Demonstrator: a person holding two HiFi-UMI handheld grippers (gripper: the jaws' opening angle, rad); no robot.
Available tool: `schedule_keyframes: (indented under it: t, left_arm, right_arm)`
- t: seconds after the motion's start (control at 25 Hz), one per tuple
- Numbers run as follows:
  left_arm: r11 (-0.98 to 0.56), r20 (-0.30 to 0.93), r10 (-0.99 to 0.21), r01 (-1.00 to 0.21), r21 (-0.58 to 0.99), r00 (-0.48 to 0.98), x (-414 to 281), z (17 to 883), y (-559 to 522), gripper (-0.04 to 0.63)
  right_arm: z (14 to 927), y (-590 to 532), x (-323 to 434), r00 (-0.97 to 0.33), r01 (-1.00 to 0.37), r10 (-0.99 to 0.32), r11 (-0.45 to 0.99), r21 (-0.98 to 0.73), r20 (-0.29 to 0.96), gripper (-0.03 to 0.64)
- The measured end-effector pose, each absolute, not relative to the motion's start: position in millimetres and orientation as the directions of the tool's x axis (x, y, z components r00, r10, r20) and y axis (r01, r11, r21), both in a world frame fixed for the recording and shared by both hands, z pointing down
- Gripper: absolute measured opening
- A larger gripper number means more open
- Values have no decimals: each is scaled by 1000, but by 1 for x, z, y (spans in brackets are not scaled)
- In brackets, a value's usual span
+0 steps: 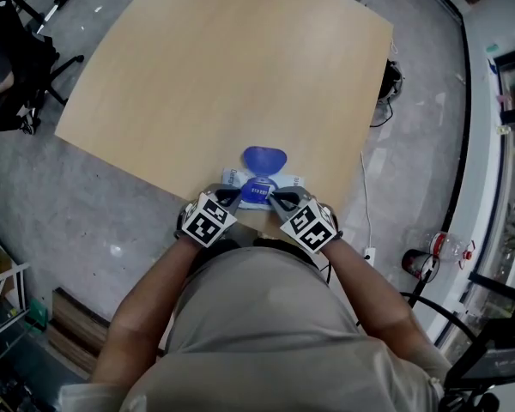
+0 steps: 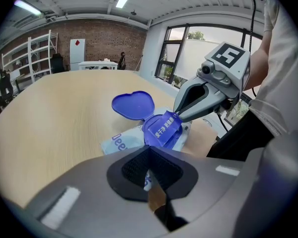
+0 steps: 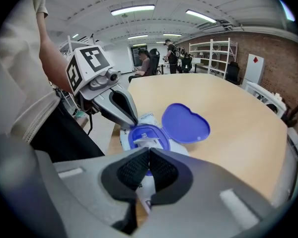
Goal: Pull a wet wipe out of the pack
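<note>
The wet wipe pack (image 1: pixel 259 187) lies at the near edge of the wooden table (image 1: pixel 223 75), and its blue heart-shaped lid (image 1: pixel 264 158) is flipped open away from me. My left gripper (image 1: pixel 232 197) is shut at the pack's left end, pinching its edge. My right gripper (image 1: pixel 277 199) comes in from the right. The left gripper view shows the right gripper (image 2: pixel 178 117) shut on a blue printed seal sticker (image 2: pixel 164 128), lifted above the pack (image 2: pixel 120 142). In the right gripper view, the left gripper (image 3: pixel 133 123) meets the pack (image 3: pixel 146 118) beside the lid (image 3: pixel 186 123).
The pack sits right at the table edge against my body. An office chair (image 1: pixel 17 54) stands on the floor at the far left, and a bottle (image 1: pixel 438 245) and cables lie at the right. Shelving and people stand far off in the room.
</note>
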State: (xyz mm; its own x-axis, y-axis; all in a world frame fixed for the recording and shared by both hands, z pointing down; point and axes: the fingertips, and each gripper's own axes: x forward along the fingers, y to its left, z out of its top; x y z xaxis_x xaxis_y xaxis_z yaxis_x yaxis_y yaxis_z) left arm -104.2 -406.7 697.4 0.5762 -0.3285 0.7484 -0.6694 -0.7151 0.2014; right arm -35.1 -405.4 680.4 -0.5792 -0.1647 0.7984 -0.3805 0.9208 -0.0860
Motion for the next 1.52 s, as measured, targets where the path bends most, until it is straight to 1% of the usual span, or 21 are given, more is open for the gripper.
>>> schedule_keyframes:
  t: [1.16, 1.52]
  left_arm:
    - [-747, 757, -316, -642, 173, 572, -94, 707, -410, 6]
    - [-755, 743, -332, -636, 160, 582, -98, 696, -404, 6]
  right_arm:
    - [643, -426, 3, -589, -521, -341, 853, -22, 732, 3]
    - [610, -426, 7, -582, -576, -416, 818, 8, 699, 3]
